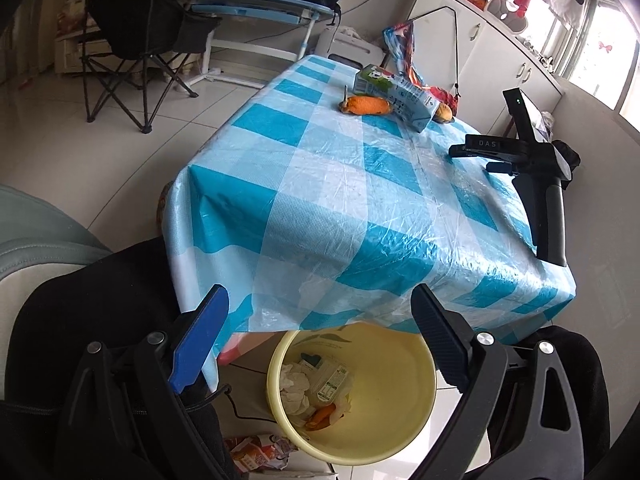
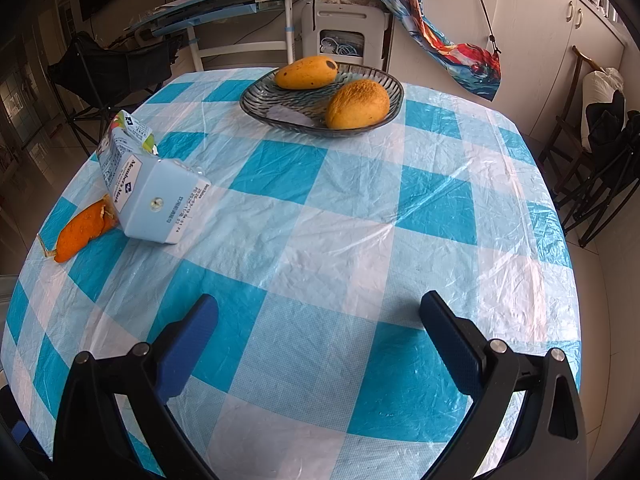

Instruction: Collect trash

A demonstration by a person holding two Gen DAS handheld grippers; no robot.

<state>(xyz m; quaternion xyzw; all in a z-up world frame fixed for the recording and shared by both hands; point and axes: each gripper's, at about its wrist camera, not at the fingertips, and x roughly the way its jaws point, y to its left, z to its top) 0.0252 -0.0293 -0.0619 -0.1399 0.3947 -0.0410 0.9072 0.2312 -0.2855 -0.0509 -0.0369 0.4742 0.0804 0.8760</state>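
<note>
Your left gripper (image 1: pixel 320 344) hung with jaws wide apart and nothing between them, above the yellow bin (image 1: pixel 416 412) on the floor at the table's near edge. The bin already held tissue, a wrapper and a bit of peel.

Your right gripper (image 2: pixel 318 332) was likewise spread and empty, low over the checked tablecloth (image 2: pixel 320 240).

Trash left on the table: a blue milk carton (image 2: pixel 148 196) lying on its side at your right gripper's 10 o'clock, and an orange peel (image 2: pixel 80 232) touching its left flank.

Advice, as judgement: you wanted to take the carton first, across its narrow faces near the flat end, squeezing gently since it looked crushable. The peel lay flat on slippery plastic sheeting, so pinching its raised edge would have beaten scraping.

The two mangoes (image 2: pixel 356 104) in the glass dish (image 2: pixel 256 108) at 12 o'clock were not trash.

Room: pale tiled floor, a folding chair (image 1: pixel 136 40), a desk beyond, white cabinets at 2 o'clock.
</note>
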